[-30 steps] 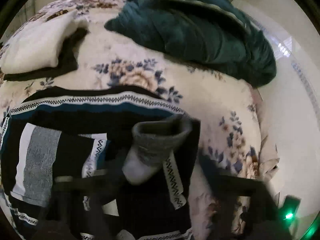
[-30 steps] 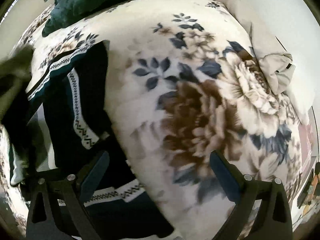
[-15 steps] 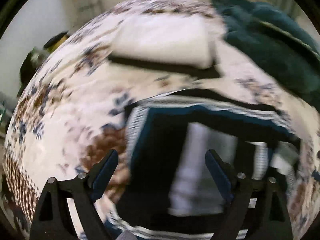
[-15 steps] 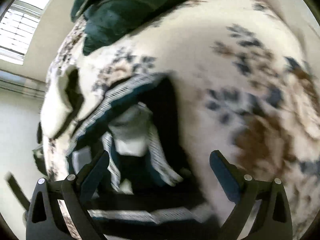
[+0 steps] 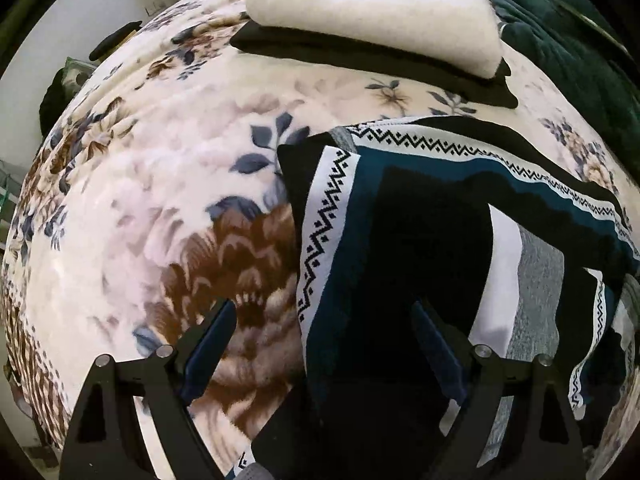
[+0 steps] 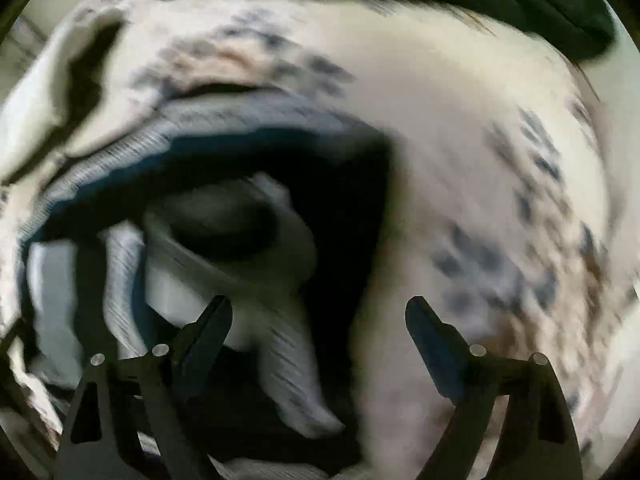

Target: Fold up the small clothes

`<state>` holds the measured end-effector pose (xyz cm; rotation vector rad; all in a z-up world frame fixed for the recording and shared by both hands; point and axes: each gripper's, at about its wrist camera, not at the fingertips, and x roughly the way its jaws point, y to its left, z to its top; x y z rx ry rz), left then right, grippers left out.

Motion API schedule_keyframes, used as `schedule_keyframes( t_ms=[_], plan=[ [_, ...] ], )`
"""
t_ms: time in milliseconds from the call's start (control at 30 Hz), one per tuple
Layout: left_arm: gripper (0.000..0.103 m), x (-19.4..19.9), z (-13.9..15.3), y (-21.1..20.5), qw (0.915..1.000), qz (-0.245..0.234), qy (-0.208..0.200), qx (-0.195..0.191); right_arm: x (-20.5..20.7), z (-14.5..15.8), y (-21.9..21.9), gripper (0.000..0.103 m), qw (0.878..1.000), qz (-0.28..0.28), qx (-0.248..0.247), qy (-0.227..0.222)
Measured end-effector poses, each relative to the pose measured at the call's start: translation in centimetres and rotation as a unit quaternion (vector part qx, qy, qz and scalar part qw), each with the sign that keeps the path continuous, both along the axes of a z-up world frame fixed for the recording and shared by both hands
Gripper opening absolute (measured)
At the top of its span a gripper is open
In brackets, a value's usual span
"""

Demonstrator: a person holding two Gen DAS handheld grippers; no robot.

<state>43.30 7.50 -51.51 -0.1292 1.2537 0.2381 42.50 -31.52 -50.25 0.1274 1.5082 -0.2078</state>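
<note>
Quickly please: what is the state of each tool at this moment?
Left tool: open, holding nothing, over the patterned sweater edge.
Right tool: jaws closing, pads not yet pressing anything.

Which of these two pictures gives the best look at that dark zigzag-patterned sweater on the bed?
The left wrist view: the sweater is sharp there, its zigzag bands, teal, white and grey panels clear against the floral blanket. In the right wrist view the sweater is smeared by motion blur, its pattern unreadable.
</note>
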Motion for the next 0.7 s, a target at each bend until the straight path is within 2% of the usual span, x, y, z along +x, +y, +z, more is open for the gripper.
schedule_keyframes(
  t_ms=[100,200,300,400,433,500,533,567,700],
  plan=[
    [0.089,-0.2,0.2,-0.3,1.0000,-0.007,-0.002,-0.004,-2.7,1.6,-2.7,0.090,0.999,-0.045,0.018,-0.011],
    [0.089,-0.1,0.4,-0.5,0.9999,-0.016,-0.004,-0.005,-2.0,4.2,-1.9,0.090,0.988,-0.067,0.116,-0.073],
    [0.089,0.1,0.5,-0.9,0.9996,-0.026,-0.006,0.005,1.6,4.3,1.7,0.090,0.982,-0.040,0.161,-0.088],
    [0.089,0.3,0.4,-1.0,0.9996,-0.028,-0.003,0.006,6.2,3.0,6.8,0.087,0.986,0.025,0.142,-0.083],
    [0.089,0.4,0.3,-0.9,0.9996,-0.029,-0.002,0.007,7.5,2.1,8.3,0.079,0.988,0.046,0.128,-0.067],
    [0.089,0.6,0.2,-0.7,0.9995,-0.031,-0.001,0.007,8.8,-0.2,10.2,0.051,0.992,0.082,0.097,-0.020],
    [0.089,0.6,0.2,-0.8,0.9994,-0.033,0.000,0.008,9.0,-1.1,10.6,0.022,0.992,0.092,0.084,0.004],
    [0.089,0.6,0.3,-0.7,0.9994,-0.033,0.000,0.006,8.8,-1.3,10.6,0.009,0.993,0.095,0.075,0.012],
    [0.089,0.5,0.3,-0.4,0.9995,-0.032,0.000,-0.002,5.4,1.9,8.5,0.007,0.994,0.082,0.063,-0.031]
  ],
)
